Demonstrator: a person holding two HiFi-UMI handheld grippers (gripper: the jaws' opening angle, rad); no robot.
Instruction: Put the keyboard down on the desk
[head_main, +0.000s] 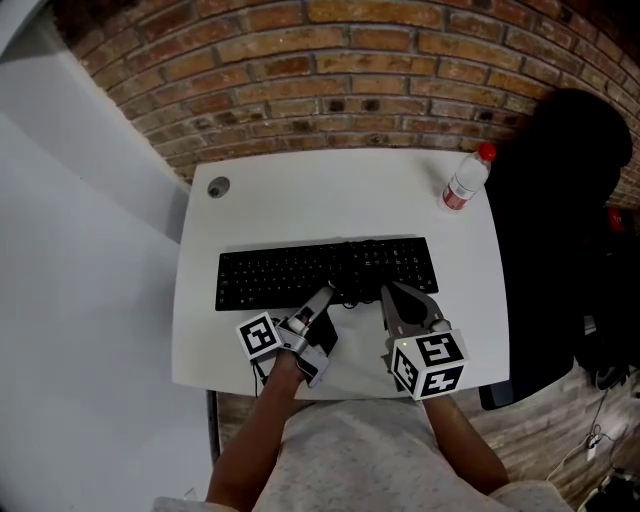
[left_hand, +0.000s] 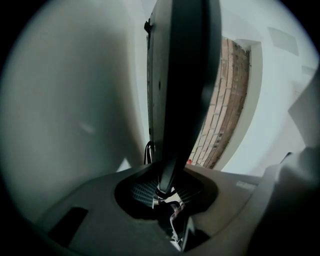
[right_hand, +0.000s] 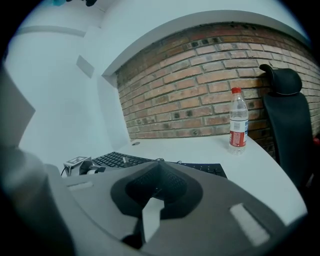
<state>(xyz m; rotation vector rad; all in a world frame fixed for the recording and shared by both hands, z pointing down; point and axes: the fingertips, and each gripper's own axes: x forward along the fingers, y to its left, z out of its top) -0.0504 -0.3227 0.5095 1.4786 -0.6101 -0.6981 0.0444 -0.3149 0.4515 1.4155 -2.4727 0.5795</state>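
A black keyboard (head_main: 325, 272) lies flat across the white desk (head_main: 330, 200). My left gripper (head_main: 322, 297) is at the keyboard's front edge. In the left gripper view the keyboard (left_hand: 185, 75) shows edge-on as a dark slab running into the gap, and the left gripper (left_hand: 167, 187) is shut on it. My right gripper (head_main: 388, 292) points at the front edge a little further right, its fingers drawn together. In the right gripper view the right gripper (right_hand: 157, 167) stands shut with nothing visible between the pads. The keyboard (right_hand: 115, 160) lies just beyond it.
A clear water bottle (head_main: 465, 182) with a red cap stands at the desk's far right corner. A black office chair (head_main: 560, 230) is to the right of the desk. A round cable grommet (head_main: 218, 187) sits at the far left. A brick wall runs behind.
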